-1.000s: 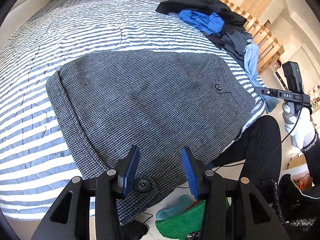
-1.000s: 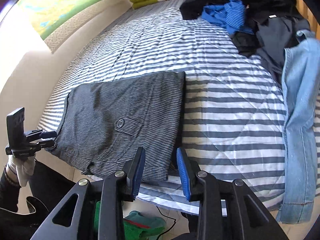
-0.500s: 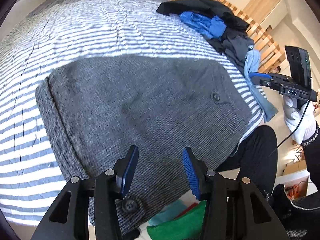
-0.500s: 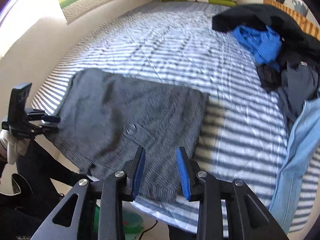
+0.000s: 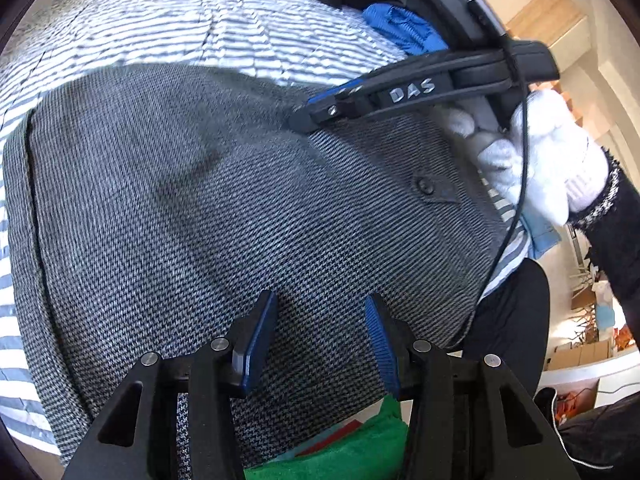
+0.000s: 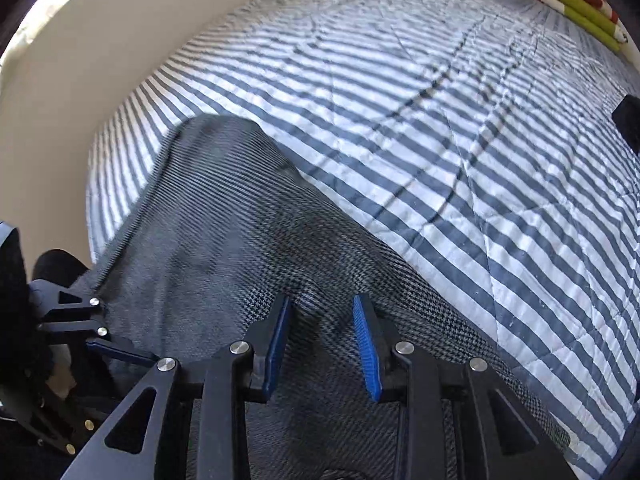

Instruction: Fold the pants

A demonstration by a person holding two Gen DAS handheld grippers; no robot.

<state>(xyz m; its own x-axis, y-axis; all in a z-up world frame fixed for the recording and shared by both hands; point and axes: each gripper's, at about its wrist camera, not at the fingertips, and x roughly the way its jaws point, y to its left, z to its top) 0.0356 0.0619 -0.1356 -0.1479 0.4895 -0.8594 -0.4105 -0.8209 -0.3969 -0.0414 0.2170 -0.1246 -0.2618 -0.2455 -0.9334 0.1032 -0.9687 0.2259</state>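
Observation:
Grey houndstooth pants lie folded flat on the striped bed, a back-pocket button facing up at the right. My left gripper hovers open low over the pants' near edge, nothing between its blue pads. The right gripper, held by a white-gloved hand, reaches in from the right over the pants' far part. In the right wrist view that gripper is open just above the pants, near their edge against the bed. The left gripper shows at the lower left.
A heap of clothes with a blue garment lies at the bed's far right. Folded green blankets sit at the head. A wall runs along the bed's left side. A black-clad leg and green cloth are below the bed edge.
Both grippers have dropped close over the pants. The right gripper has swung left, from beside the bed to over the pants' far part. Both stay open.

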